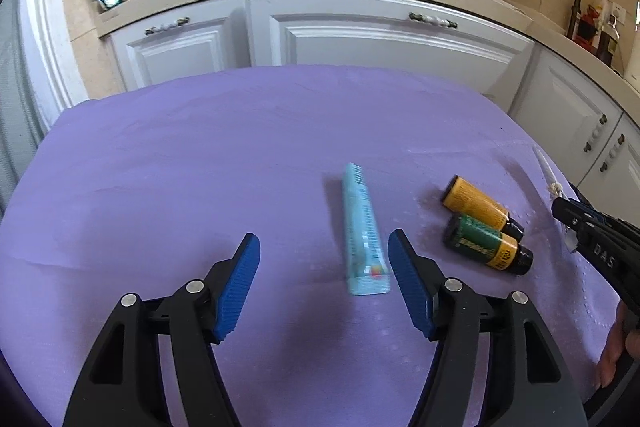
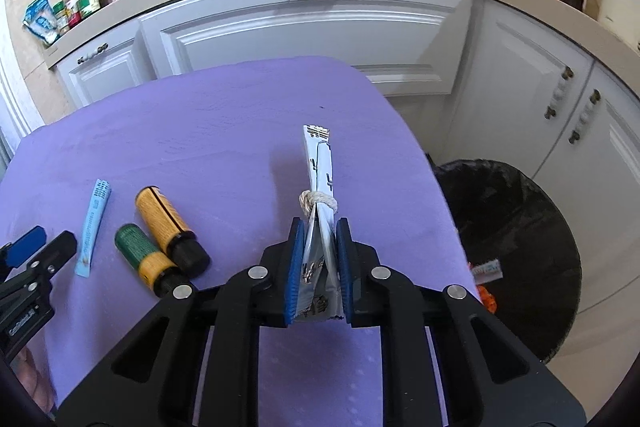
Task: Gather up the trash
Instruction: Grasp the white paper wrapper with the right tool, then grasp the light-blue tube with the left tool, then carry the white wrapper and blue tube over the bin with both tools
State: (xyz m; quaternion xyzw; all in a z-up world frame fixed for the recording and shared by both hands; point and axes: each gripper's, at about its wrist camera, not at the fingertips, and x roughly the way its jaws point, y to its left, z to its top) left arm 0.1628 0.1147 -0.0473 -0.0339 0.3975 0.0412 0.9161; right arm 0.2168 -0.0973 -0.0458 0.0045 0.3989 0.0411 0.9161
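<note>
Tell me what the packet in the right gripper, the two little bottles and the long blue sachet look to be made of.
Packet: looks like foil-lined plastic, from its shiny silver creases; tied with pale string.
Two bottles: probably glass or plastic under matte paper-like labels, with black caps, likely plastic.
Blue sachet: thin glossy film or coated paper, flat with crimped ends.

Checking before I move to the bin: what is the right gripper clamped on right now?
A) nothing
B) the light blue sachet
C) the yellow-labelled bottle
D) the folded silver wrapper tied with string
D: in the right wrist view the right gripper has its fingers pressed on the folded silver wrapper, while the light blue sachet and the yellow-labelled bottle lie on the purple cloth.
</note>
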